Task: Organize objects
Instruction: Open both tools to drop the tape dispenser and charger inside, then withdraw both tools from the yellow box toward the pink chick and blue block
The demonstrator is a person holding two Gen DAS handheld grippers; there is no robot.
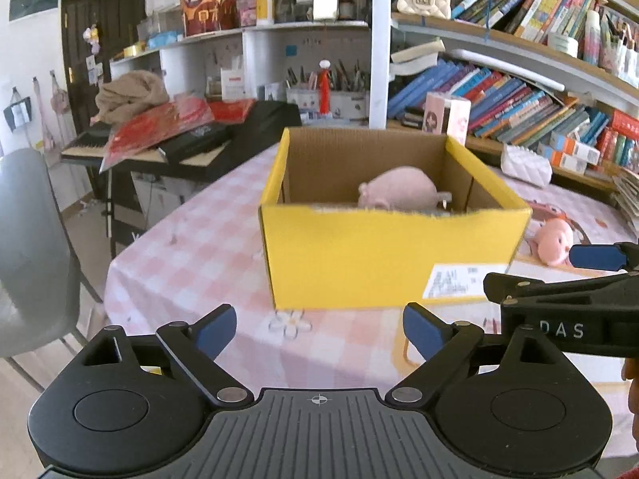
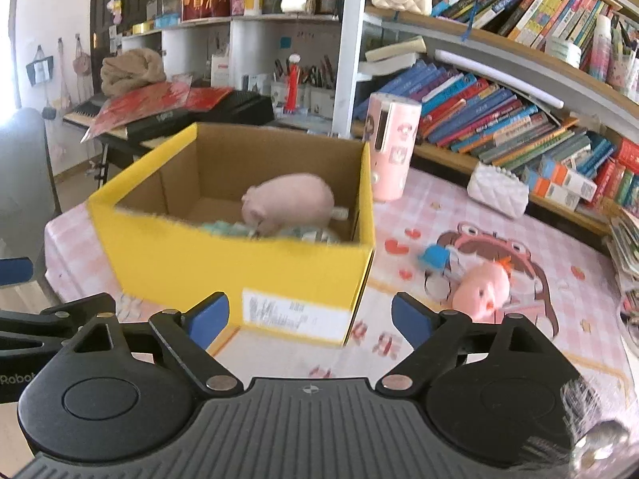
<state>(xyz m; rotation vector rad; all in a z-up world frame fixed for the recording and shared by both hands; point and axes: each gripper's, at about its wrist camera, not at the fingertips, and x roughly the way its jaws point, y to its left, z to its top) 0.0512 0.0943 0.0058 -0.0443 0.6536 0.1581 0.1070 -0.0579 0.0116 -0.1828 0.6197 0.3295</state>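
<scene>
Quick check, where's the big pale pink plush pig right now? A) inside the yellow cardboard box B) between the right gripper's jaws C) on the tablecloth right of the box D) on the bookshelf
A: the big pale pink plush pig lies inside the open yellow cardboard box, its back showing above the front wall.

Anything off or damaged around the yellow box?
The yellow box has a ragged, torn near rim where a flap looks ripped off. A pink plush lies inside; a second pink toy still lies loose on the tablecloth to its right.
</scene>
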